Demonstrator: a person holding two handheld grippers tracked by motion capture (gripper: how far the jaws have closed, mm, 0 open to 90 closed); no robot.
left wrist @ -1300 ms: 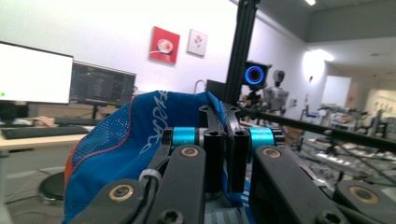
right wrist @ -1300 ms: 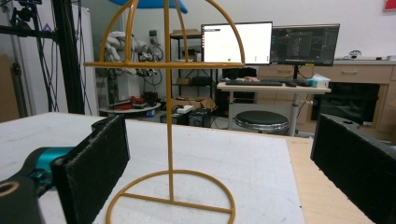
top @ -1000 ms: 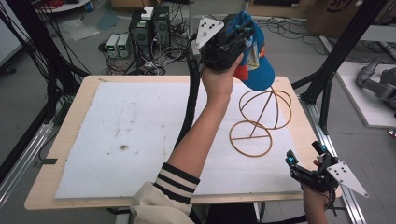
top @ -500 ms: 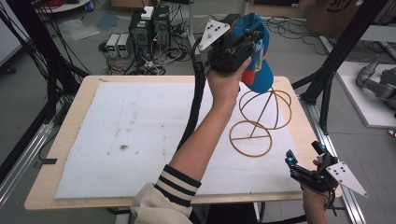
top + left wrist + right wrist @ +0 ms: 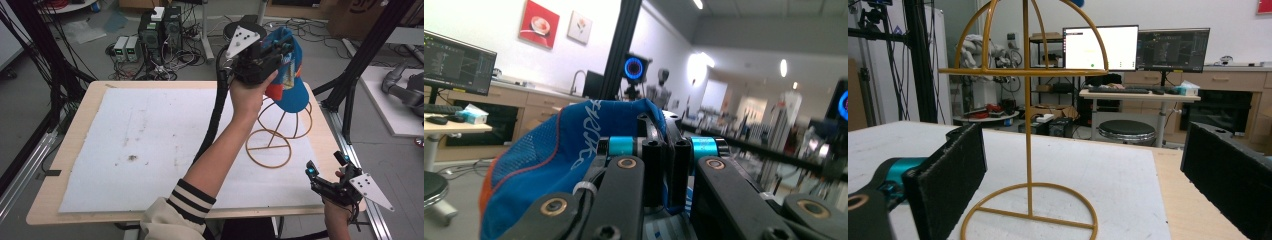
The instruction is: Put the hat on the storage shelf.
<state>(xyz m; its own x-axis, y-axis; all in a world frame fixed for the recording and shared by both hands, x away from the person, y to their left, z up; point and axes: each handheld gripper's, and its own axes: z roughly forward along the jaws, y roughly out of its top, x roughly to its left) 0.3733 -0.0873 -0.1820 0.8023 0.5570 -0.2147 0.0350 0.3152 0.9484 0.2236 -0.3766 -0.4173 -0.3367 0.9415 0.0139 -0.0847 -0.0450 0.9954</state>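
A blue cap (image 5: pixel 291 86) with an orange-trimmed brim hangs in the air over the dome of a gold wire hat stand (image 5: pixel 276 132). My left gripper (image 5: pixel 278 50) is shut on the cap's fabric; in the left gripper view the jaws (image 5: pixel 666 150) pinch the blue cap (image 5: pixel 549 165) between them. The stand rests on the right part of the white mat. My right gripper (image 5: pixel 326 167) is low at the table's front right corner, open and holding nothing. In the right gripper view its pads (image 5: pixel 1083 165) stand wide apart, with the stand (image 5: pixel 1027 150) ahead of them.
A white mat (image 5: pixel 150 145) covers most of the wooden table (image 5: pixel 65 212). The left gripper's black cable (image 5: pixel 216 115) hangs across the mat's middle. Black frame posts (image 5: pixel 350 95) rise at the right and left edges. Power units and cables (image 5: pixel 155 35) lie on the floor behind.
My left hand has carried the cap to the right and slightly down, closer over the stand's dome. The right gripper has stayed where it was.
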